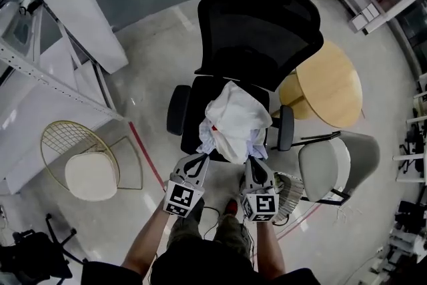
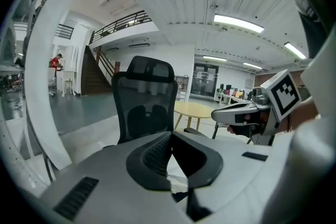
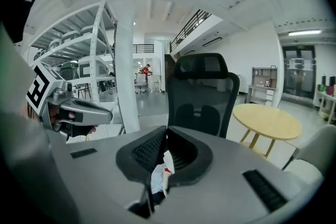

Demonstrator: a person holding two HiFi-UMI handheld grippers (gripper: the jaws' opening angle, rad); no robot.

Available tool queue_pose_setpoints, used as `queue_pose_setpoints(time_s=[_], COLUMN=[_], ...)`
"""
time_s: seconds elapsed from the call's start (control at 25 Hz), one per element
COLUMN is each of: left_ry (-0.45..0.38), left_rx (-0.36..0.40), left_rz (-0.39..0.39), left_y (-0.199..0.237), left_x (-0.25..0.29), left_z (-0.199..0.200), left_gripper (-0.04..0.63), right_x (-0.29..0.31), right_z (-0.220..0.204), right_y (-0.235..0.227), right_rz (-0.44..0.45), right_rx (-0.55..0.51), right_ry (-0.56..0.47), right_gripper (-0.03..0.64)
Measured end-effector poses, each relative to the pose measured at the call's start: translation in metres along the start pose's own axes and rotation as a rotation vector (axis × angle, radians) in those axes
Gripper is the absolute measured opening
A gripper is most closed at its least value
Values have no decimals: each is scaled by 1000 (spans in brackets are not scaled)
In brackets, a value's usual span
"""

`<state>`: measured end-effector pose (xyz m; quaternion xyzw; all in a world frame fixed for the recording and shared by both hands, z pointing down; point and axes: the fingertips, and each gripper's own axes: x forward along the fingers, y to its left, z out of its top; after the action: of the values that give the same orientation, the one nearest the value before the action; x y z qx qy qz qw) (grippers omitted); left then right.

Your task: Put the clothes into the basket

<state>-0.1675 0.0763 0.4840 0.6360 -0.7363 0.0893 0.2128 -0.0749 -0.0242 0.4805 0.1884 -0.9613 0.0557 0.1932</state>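
— Since the black office chair [image 1: 257, 30] fills the middle of the floor, how should the lift off its seat go?

— Straight up first, I'd say, until the heap is free of the armrests, then a swing to the person's right. The grey chair [image 1: 330, 167] stands on that side, so the path should pass on the near side of it.

— And the load itself?

— The clothes [image 1: 233, 120] are one loose white bundle piled on the seat, with a bluish piece showing at its lower left. Both grips are on the near edge only, so most of the bundle lies beyond them. I'd expect pieces to slide out if the two hands drift apart or move jerkily. Moving both together and level looks the safest course.

— Where does it go?

— A white mesh basket [image 1: 288, 189] seems to be the thing just beside the person's right hand, in front of the grey chair. Only part of it shows, so I can't be sure. If that's it, the trip is short and low.

— Now the tools.

— The left gripper [image 1: 198, 158] has its jaws brought together, and its own view shows a strip of white cloth caught between them. The right gripper [image 1: 255, 162] is fully closed as well, pinching a white fold with a red edge. Neither bite looks deep, so a firm clamp all the way matters.
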Motion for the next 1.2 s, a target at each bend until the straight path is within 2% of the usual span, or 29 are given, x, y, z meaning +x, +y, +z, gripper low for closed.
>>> queue_pose_setpoints(time_s=[0.16, 0.28, 0.64, 0.84, 1.08, 1.16, 1.2], left_ry=[44, 75, 147, 149, 194, 201, 204], left_rx=[-41, -61, -139, -194, -194, -210, -219], left_rz=[-5, 23, 125, 167, 183, 190, 195], left_y=[7, 15, 11, 14, 15, 16, 17], left_x=[16, 28, 76, 99, 106, 106, 106], left_z=[-27, -50, -114, -143, -165, -169, -171], left_gripper=[8, 8, 6, 6, 8, 8, 6], right_x=[26, 46, 102, 129, 138, 141, 142], right_z=[-36, -65, -141, -179, -211, -219, -222], right_y=[-10, -19, -44, -45, -44, -42, -41], right_rz=[0, 17, 140, 199, 238, 254, 266], right_rx=[4, -14, -94, -151, -197, -211, -211], right_ry=[51, 93, 149, 180, 237, 251, 258], right_gripper=[29, 29, 29, 29, 31, 64, 132])
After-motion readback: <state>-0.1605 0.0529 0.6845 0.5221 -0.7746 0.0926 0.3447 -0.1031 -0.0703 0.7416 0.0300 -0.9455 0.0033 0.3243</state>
